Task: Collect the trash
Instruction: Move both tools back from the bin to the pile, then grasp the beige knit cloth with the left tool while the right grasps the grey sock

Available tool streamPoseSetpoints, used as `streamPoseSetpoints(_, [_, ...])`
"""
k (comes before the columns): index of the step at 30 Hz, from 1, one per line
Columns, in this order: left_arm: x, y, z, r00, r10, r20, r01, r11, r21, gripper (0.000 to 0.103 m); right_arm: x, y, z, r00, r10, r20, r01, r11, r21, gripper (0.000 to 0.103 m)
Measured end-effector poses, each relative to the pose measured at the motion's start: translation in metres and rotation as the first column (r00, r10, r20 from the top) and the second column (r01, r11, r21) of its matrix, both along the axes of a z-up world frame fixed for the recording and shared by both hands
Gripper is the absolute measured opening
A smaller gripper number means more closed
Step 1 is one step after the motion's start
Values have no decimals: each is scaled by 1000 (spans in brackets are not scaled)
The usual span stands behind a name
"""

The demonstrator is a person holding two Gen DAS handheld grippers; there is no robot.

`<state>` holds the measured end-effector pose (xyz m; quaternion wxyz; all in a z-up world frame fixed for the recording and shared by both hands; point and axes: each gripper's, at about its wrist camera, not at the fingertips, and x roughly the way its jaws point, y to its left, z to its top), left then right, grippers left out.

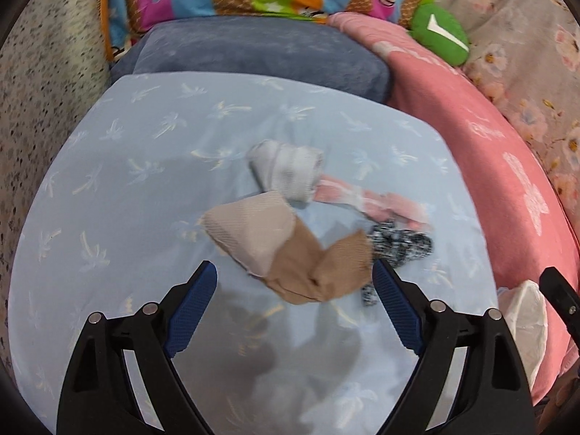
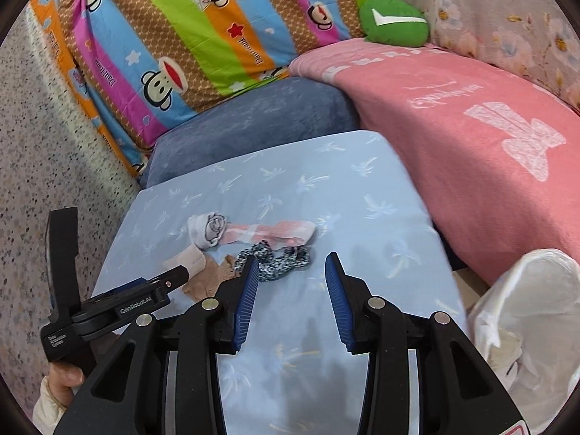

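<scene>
- Socks lie heaped mid-bed on the blue sheet (image 1: 108, 166): tan sock (image 1: 290, 253) nearest, white roll (image 1: 286, 170) behind it
- Left gripper (image 1: 293, 311), jaws wide and empty, frames the tan sock for a pinch
- Right gripper (image 2: 291, 290), jaws part-open and empty; white bag (image 2: 525, 326) right of the heap, likely to receive

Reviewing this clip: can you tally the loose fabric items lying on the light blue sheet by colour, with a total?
White rolled item: 1
Pink and white item: 1
Beige item: 1
Tan sheer item: 1
Black and white speckled item: 1
Total: 5
</scene>
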<state>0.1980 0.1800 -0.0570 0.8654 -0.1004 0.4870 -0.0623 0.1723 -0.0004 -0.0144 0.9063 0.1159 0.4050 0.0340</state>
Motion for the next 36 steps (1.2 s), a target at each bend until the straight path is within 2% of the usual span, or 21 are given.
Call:
streamPoseSetpoints(9, [26,17,-35,995,35,-90,-37,999,-26,83,37,36,-25,998,43,-52,-43,999,-6,38])
streamPoseSetpoints(12, [30,17,-42,994,41,-106,-44,999,-27,75,50,44,-31,996,58,-65,-58,998,-9,38])
streamPoseSetpoints(13, [30,17,-41,995,37,-89,-39,999,-19,68,54,47,-33,996,62,-69,-63,998,-8,38])
streamPoseSetpoints(14, [31,17,-41,996,30,-87,-31,999,-17,54,59,51,-35,995,68,-73,-68,998,-5,38])
streamPoseSetpoints(15, [32,18,-40,996,27,-82,-28,1000,-12,48,63,54,-37,995,72,-76,-72,997,-2,38])
streamPoseSetpoints(16, [32,19,-40,996,17,-86,-19,1000,-23,33,68,57,-40,994,77,-81,-77,997,2,38])
streamPoseSetpoints(17, [33,23,-39,996,13,-89,-16,999,-40,25,73,61,-42,993,83,-86,-83,997,7,38])
streamPoseSetpoints(19, [33,29,-36,997,8,-77,-12,999,-50,17,81,69,-47,991,95,-93,-95,995,13,38])
streamPoseSetpoints(23, [31,41,-25,999,26,-38,-27,999,-19,14,102,88,-57,987,124,-106,-121,992,27,38])
streamPoseSetpoints(34, [48,77,2,989,138,51,-140,989,46,14,154,135,-93,971,177,-159,-170,984,57,38])
streamPoseSetpoints(35, [50,78,3,989,139,52,-141,989,41,14,157,138,-99,969,181,-169,-173,983,61,36])
streamPoseSetpoints(36, [52,79,3,989,140,54,-142,989,38,14,158,139,-102,967,185,-175,-176,982,65,29])
